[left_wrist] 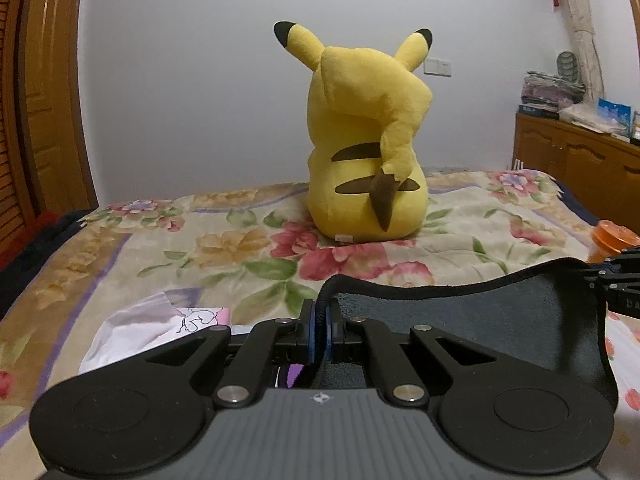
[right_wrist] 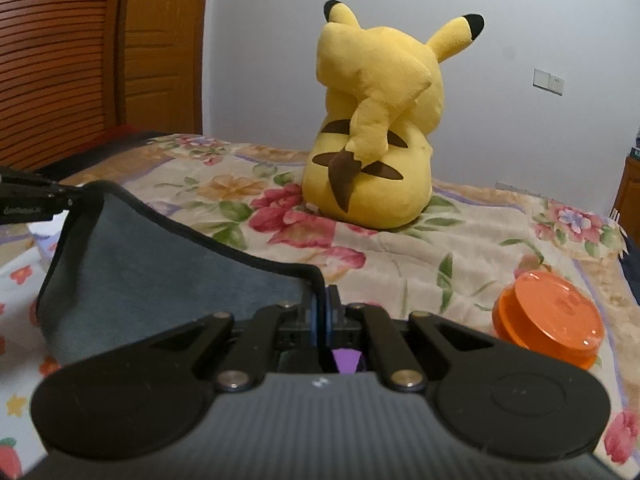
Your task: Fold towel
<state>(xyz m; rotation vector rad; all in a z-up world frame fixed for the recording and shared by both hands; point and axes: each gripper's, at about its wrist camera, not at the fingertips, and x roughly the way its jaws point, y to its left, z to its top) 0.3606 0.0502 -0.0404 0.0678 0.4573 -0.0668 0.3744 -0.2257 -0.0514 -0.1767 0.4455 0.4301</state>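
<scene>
The towel (left_wrist: 472,316) is dark grey with a black hem and hangs lifted above the flowered bed. My left gripper (left_wrist: 320,320) is shut on its left corner. My right gripper (right_wrist: 322,312) is shut on its right corner, and the towel (right_wrist: 160,268) stretches away to the left between the two. The right gripper also shows in the left wrist view (left_wrist: 616,280) at the right edge, and the left gripper shows in the right wrist view (right_wrist: 36,200) at the left edge. The towel's lower part is hidden behind the grippers.
A yellow plush toy (left_wrist: 368,152) sits on the flowered blanket (left_wrist: 224,248) farther back. An orange lidded container (right_wrist: 548,320) lies on the bed to the right. White and pink paper (left_wrist: 152,328) lies at the left. A wooden cabinet (left_wrist: 580,164) stands at the right.
</scene>
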